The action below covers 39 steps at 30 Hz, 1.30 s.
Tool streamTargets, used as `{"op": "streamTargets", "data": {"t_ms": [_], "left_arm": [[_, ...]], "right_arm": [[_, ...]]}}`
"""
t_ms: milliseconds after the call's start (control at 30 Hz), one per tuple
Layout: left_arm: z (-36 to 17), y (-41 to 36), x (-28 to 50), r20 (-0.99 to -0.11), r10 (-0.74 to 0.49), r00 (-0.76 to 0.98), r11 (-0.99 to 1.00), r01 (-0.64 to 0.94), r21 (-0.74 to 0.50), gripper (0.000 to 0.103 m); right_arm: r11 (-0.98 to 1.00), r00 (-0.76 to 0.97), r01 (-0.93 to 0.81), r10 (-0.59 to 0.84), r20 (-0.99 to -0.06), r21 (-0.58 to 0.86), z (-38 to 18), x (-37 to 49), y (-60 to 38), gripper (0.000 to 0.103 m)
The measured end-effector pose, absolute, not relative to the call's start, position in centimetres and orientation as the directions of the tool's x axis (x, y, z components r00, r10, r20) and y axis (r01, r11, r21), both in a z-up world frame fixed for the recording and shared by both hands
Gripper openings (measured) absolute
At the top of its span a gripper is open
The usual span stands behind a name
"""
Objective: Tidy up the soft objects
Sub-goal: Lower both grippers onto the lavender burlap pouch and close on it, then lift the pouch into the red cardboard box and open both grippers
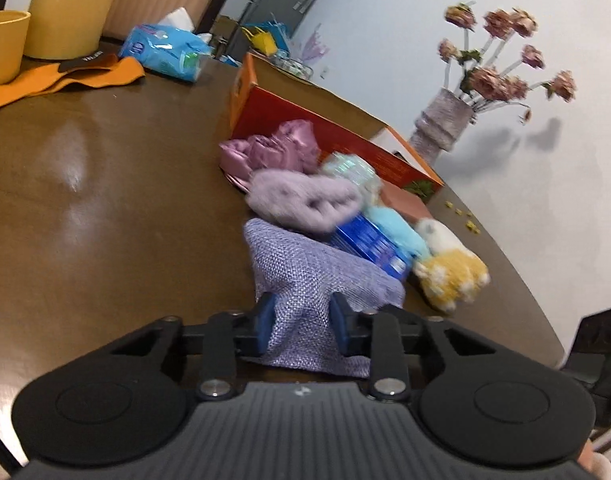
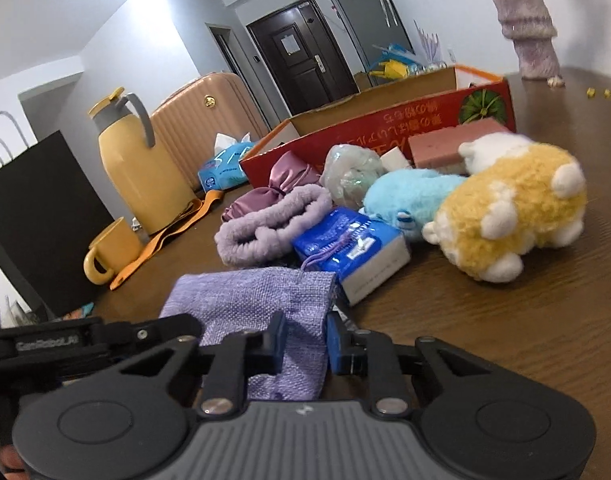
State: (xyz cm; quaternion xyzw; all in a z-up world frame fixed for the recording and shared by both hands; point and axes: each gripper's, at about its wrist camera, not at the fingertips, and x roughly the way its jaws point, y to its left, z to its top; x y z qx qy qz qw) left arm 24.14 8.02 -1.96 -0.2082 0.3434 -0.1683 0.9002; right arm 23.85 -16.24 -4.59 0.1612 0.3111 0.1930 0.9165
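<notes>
A lilac woven drawstring pouch point(image 1: 309, 268) lies on the brown table. My left gripper point(image 1: 303, 322) is shut on its near edge. In the right wrist view my right gripper point(image 2: 305, 340) is shut on the same pouch point(image 2: 249, 300), and the left gripper's body point(image 2: 65, 344) shows at the pouch's left side. Beyond the pouch lie a fluffy lilac piece point(image 2: 265, 224), a blue tissue pack point(image 2: 353, 248), a light blue plush point(image 2: 409, 192), a yellow and white plush point(image 2: 513, 208), a mauve satin pouch point(image 2: 277, 184) and a pale green bundle point(image 2: 353, 176).
An open red and orange cardboard box point(image 2: 385, 120) stands behind the pile. A yellow jug point(image 2: 141, 168), yellow mug point(image 2: 109, 248), orange strap point(image 2: 177, 224) and blue wipes pack point(image 2: 225, 168) stand to the left. A vase of flowers point(image 1: 445, 120) stands far right.
</notes>
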Motion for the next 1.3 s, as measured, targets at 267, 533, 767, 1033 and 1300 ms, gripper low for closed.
{"op": "streamTargets", "data": {"t_ms": [267, 533, 767, 1033, 1300], "left_arm": [[-1.3, 4.6, 19.4, -0.534, -0.503, 0.679, 0.844, 0.252, -0.474, 0.011], [0.6, 2.6, 18.2, -0.505, -0.516, 0.692, 0.847, 0.322, -0.423, 0.009], [4.3, 1.6, 21.9, -0.426, -0.53, 0.733, 0.841, 0.392, -0.373, 0.008], [12.2, 1.7, 35.8, -0.382, -0.5, 0.777, 0.862, 0.404, -0.307, 0.007], [10.8, 3.2, 56.9, -0.555, -0.384, 0.738, 0.92, 0.255, -0.297, 0.007]], "right_arm": [[0.899, 0.764, -0.237, 0.406, -0.502, 0.367, -4.1, 19.5, -19.3, 0.006], [0.902, 0.798, -0.227, 0.388, -0.462, 0.366, -3.6, 16.9, -21.3, 0.004], [0.878, 0.803, -0.289, 0.439, -0.403, 0.381, 0.1, 19.9, -22.3, 0.003], [0.853, 0.793, -0.384, 0.501, -0.348, 0.353, 9.3, 34.3, -22.3, 0.002], [0.896, 0.721, -0.342, 0.444, -0.532, 0.284, 11.1, 57.2, -17.3, 0.002]]}}
